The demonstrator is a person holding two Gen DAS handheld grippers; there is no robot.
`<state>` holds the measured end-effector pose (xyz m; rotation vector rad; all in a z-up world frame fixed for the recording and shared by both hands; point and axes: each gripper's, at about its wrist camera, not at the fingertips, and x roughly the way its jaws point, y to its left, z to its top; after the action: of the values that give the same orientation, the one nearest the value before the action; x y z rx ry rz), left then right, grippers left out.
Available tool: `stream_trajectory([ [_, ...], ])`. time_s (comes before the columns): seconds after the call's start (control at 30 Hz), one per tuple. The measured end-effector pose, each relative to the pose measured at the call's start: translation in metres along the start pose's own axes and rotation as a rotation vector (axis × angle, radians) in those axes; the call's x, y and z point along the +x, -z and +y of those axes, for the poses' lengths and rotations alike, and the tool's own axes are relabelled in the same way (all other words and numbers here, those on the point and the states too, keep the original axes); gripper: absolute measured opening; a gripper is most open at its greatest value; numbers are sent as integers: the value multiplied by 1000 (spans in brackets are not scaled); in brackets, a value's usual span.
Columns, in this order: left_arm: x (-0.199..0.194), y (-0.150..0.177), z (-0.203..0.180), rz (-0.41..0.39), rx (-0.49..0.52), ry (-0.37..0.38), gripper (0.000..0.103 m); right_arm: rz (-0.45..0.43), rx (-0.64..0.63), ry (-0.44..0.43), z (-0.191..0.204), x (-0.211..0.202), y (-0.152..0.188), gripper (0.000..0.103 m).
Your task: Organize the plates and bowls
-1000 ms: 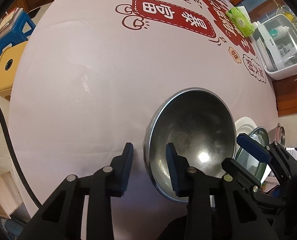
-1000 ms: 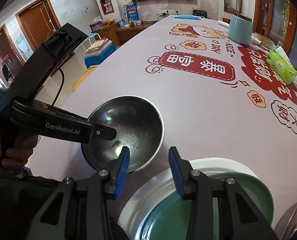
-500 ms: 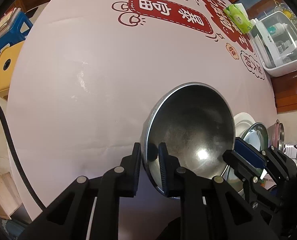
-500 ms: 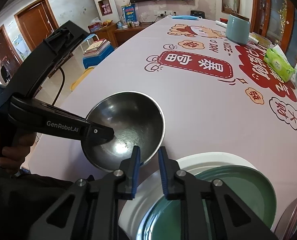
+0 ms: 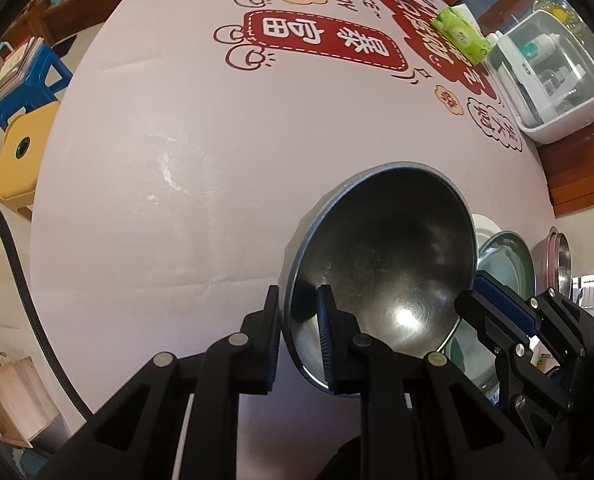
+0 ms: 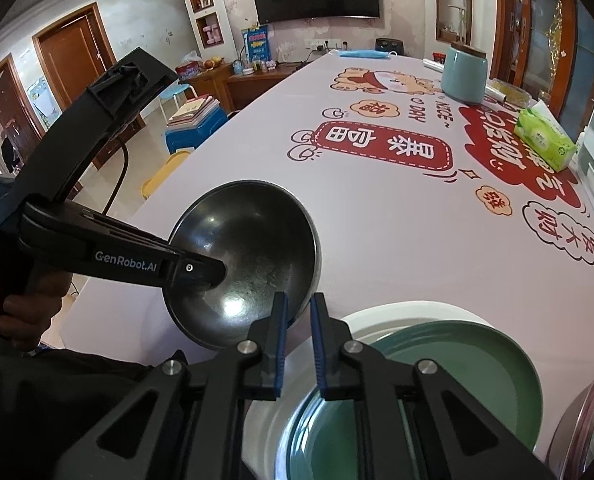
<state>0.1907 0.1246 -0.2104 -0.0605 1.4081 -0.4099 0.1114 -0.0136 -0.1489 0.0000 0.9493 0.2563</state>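
1. I had the left gripper (image 5: 299,330) clamped on the bowl (image 5: 381,264) rim, bowl tilted above the table (image 5: 177,160).
2. Right gripper (image 6: 298,322) nearly closed, holding nothing, beside the plates (image 6: 457,360).
3. Best kept level, lifted slowly.

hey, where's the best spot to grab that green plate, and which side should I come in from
Take the green plate by its raised rim, one finger above and one beneath. It lies flat on the white plate, so only the edge is pinchable. Come from the near side, where the right gripper already hovers; the steel bowl crowds the left.
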Motion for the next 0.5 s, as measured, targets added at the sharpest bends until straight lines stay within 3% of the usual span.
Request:
stream_trajectory([
  [0.5, -32, 26, -19, -72, 60, 43, 15, -73, 41, 25, -13, -33, 19, 11],
])
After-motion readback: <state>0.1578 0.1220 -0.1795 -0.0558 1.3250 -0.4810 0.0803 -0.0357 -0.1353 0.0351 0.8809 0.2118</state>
